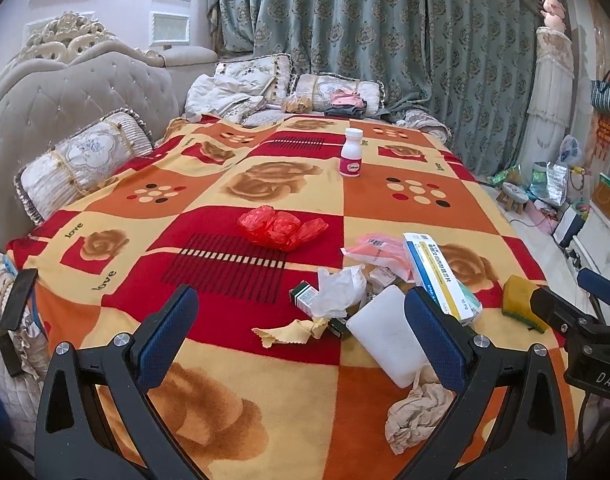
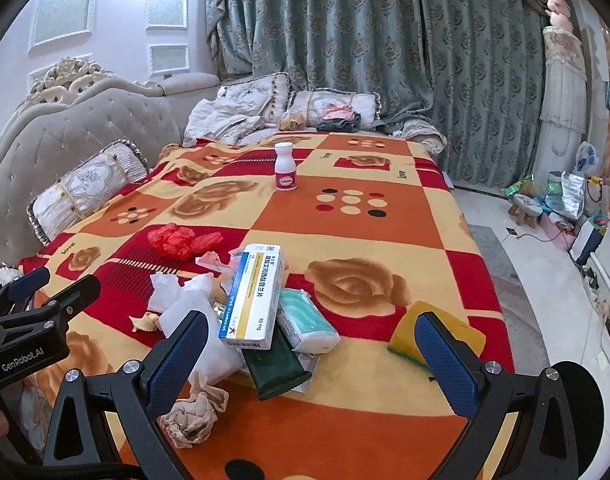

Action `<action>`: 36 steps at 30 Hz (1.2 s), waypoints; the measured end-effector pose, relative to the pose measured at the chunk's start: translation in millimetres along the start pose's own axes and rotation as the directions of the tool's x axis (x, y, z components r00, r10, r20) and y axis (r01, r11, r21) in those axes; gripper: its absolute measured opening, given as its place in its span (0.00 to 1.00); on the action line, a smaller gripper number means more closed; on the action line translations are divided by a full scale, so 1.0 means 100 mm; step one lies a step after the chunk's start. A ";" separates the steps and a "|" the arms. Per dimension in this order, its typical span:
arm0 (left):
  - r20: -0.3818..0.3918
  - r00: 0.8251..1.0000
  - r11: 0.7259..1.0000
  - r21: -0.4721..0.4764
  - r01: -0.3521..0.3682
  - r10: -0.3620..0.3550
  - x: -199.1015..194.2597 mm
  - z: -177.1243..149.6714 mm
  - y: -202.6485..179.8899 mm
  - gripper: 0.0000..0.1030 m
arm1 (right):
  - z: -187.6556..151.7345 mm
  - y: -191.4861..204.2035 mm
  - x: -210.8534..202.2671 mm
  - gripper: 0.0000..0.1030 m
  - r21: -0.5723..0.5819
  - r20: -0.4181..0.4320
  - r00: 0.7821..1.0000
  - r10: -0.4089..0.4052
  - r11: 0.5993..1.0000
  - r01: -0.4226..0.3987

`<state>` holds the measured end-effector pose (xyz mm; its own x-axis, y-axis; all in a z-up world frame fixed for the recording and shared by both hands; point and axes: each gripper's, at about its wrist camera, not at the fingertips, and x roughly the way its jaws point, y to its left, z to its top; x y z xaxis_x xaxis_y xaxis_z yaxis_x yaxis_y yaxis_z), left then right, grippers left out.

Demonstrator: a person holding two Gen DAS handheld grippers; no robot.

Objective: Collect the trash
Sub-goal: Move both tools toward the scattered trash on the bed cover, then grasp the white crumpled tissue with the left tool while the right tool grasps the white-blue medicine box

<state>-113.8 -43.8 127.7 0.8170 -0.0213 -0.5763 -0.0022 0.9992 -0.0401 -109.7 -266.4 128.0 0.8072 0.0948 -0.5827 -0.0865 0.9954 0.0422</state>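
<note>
Blanket (image 1: 209,184): checked red, orange and pale yellow, with brown roses, dot clusters and dark stripe blocks. Bottle (image 1: 351,153) near the bed's far edge: white with a pink label. Crumpled bag (image 1: 281,227): bright red. Medicine box (image 2: 254,296): white with blue and yellow bands. Tissue pack (image 2: 307,321): white and teal. Sponge (image 2: 417,322) near the bed's right edge: yellow over green. Curtain (image 1: 365,32): grey-blue with a repeating damask motif. Hand-held gripper fingers (image 2: 177,364): black with blue textured pads.

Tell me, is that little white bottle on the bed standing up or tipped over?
Upright. The white pill bottle stands on its base on the blanket, white cap on top, pink label facing the cameras.
</note>
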 end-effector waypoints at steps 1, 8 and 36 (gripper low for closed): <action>-0.002 1.000 1.000 -0.001 0.000 0.000 0.01 0.00 0.01 0.99 | 0.00 0.01 0.00 1.00 0.002 -0.001 1.000 0.004 1.000 -0.004; -0.010 1.000 1.000 -0.013 -0.004 0.004 0.02 -0.02 0.07 0.99 | -0.01 0.04 0.05 1.00 -0.017 -0.022 1.000 0.001 1.000 -0.002; -0.146 0.988 0.996 -0.080 0.042 -0.053 0.49 -0.03 0.60 0.98 | 0.09 0.30 0.76 0.75 -0.030 -0.181 0.957 0.225 0.972 -0.234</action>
<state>-76.2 15.4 94.5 0.7230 -0.0791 -0.6863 -0.0142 0.9915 -0.1292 -45.7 -228.9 92.7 0.6477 0.3120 -0.6951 -0.2904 0.9445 0.1533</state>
